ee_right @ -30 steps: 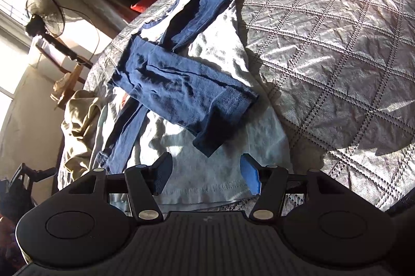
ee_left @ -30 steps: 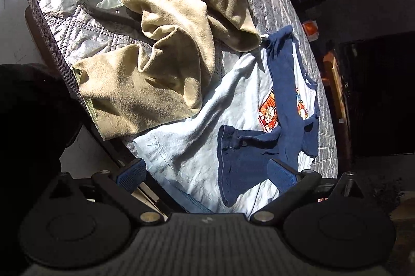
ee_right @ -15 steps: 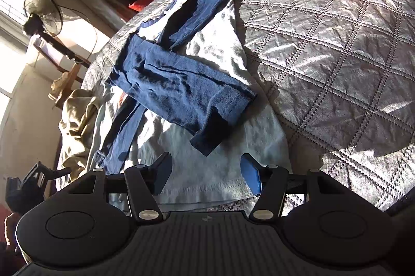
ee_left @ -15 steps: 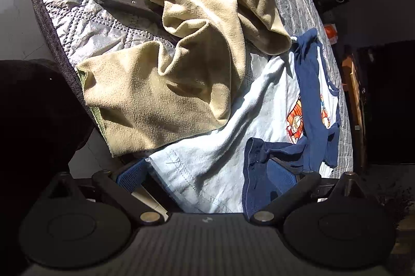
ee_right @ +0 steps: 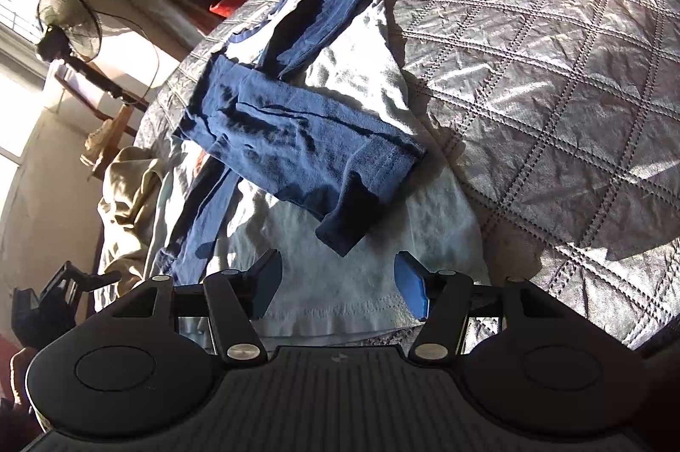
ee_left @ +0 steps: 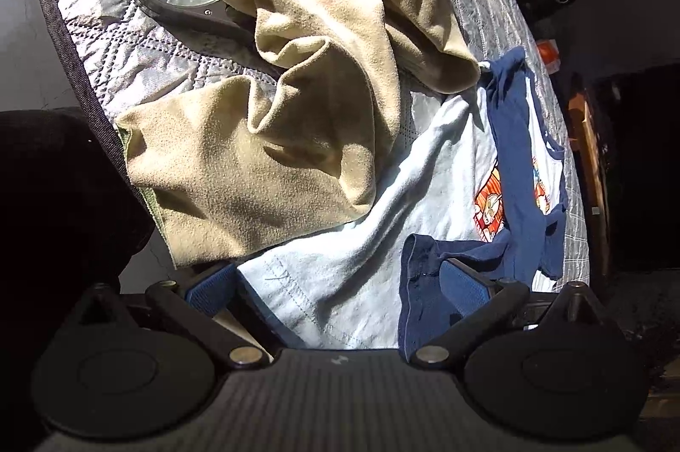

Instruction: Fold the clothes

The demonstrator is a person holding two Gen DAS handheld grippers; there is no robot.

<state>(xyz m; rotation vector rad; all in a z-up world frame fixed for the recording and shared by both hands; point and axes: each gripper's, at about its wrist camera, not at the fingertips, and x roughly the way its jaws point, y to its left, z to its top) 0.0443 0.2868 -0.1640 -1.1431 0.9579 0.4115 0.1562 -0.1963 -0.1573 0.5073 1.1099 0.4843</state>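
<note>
1. While both sets of jaws stand spread and empty, the left gripper [ee_left: 335, 282] and right gripper [ee_right: 338, 288] hover at the near hem of the pale shirt [ee_right: 340, 295].
2. The shirt lies flat on the quilted bed [ee_right: 552, 48], navy sleeves [ee_right: 297, 146] folded inward.
3. A beige garment [ee_left: 297, 91] lies crumpled at its left.

Shiny, crinkled quilted cover [ee_right: 552, 69] under soft matt knit shirt [ee_right: 361, 282] with navy sleeves [ee_right: 297, 150]. Fuzzy, fleece-like beige cloth [ee_left: 276, 154] beside it. Matt black plastic gripper [ee_right: 338, 284], ribbed blue pads [ee_right: 410, 290].
</note>
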